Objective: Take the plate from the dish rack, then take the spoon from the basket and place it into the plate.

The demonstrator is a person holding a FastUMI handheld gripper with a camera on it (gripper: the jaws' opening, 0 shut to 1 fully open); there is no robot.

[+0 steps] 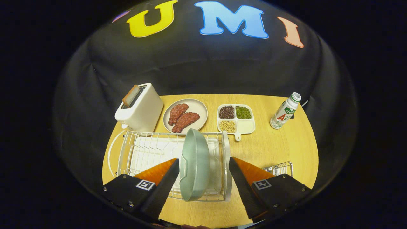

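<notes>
A pale green plate (194,165) stands on edge in the white wire dish rack (140,152) on the wooden table. My gripper (204,163) is open, its two black fingers on either side of the plate; the left finger (168,181) is close to the plate's rim, the right finger (240,181) stands apart from it. A small wire basket (281,168) sits just beyond the right finger; something metallic shows in it, but I cannot make out a spoon.
Beyond the rack stand a white toaster (141,108) with a slice of toast, a round plate of meat (185,116), a divided dish of beans (236,118) and a bottle (285,111) at the far right. Bare tabletop (276,143) lies right of the rack.
</notes>
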